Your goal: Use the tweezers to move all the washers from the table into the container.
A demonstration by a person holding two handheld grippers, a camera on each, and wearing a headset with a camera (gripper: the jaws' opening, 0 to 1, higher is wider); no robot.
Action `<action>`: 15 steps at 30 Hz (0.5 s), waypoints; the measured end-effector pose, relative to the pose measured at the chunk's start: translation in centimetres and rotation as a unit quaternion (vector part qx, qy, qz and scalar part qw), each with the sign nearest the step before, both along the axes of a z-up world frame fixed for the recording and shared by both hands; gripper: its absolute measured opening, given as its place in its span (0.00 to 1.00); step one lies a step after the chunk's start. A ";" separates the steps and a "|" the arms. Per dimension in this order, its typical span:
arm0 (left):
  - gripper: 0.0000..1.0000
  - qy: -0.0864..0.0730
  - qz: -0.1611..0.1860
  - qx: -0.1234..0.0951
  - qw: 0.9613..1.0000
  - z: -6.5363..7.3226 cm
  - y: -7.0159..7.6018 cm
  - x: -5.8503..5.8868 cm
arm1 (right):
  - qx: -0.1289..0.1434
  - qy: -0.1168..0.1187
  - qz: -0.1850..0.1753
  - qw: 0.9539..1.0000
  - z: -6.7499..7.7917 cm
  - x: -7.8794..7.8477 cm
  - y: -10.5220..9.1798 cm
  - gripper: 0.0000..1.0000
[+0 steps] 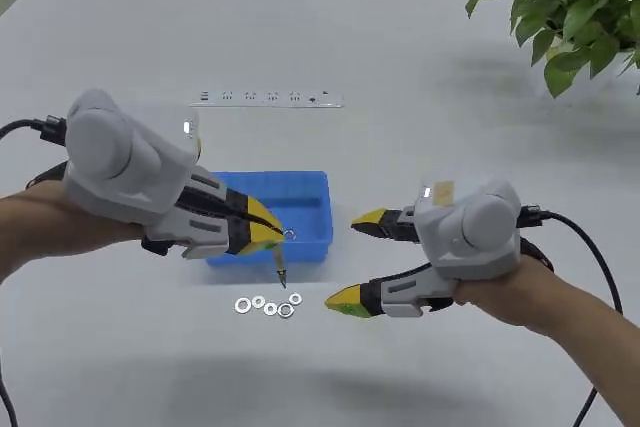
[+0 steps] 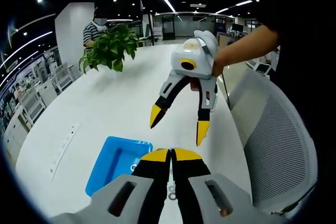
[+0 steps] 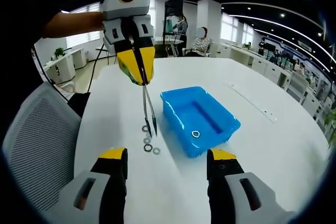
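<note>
Tweezers (image 3: 148,109) are held clamped between the closed, yellow-tipped jaws of the left gripper (image 1: 268,230), seen at centre left of the head view. Their points are lowered toward a short row of washers (image 1: 268,305) lying on the white table (image 1: 420,87) at lower centre of the frame. In the right gripper view the tweezer tips are seen just beside the nearest washer in the row, though whether it is pinched or merely touched cannot be told. A blue container (image 1: 312,253) is placed at centre frame, just above the row, and a single washer (image 3: 196,134) is seen lying on its floor in the right gripper view. The right gripper (image 1: 355,258) is held at lower right of the head view with its jaws spread wide apart and nothing between them, near the right side of the container and the row. A white power strip (image 1: 268,99) is laid flat at upper centre, well apart from the container, and a leafy plant (image 1: 570,7) is seen at upper right. A grey mesh chair (image 2: 273,145) is seen at the table's edge, at right in the left gripper view.
</note>
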State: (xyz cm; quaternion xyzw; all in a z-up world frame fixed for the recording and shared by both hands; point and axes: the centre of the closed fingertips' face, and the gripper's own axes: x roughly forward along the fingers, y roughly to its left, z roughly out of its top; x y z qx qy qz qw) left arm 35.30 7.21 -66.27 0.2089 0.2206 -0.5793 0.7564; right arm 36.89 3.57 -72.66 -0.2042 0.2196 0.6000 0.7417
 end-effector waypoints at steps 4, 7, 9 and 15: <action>0.05 0.006 -0.005 0.001 1.000 -0.5 -0.3 -0.2 | -0.002 0.002 0.003 1.000 -0.3 -0.3 0.1 0.62; 0.05 0.009 -0.007 0.002 1.000 -0.7 -0.4 -0.4 | -0.002 0.005 0.004 1.000 -0.5 -0.5 0.2 0.62; 0.05 0.011 -0.009 0.004 1.000 -0.9 -0.5 -0.5 | -0.003 0.006 0.005 1.000 -0.6 -0.6 0.3 0.62; 0.05 0.018 -0.015 0.010 1.000 -1.6 -0.5 -0.8 | -0.004 0.011 0.009 1.000 -1.0 -1.0 0.5 0.62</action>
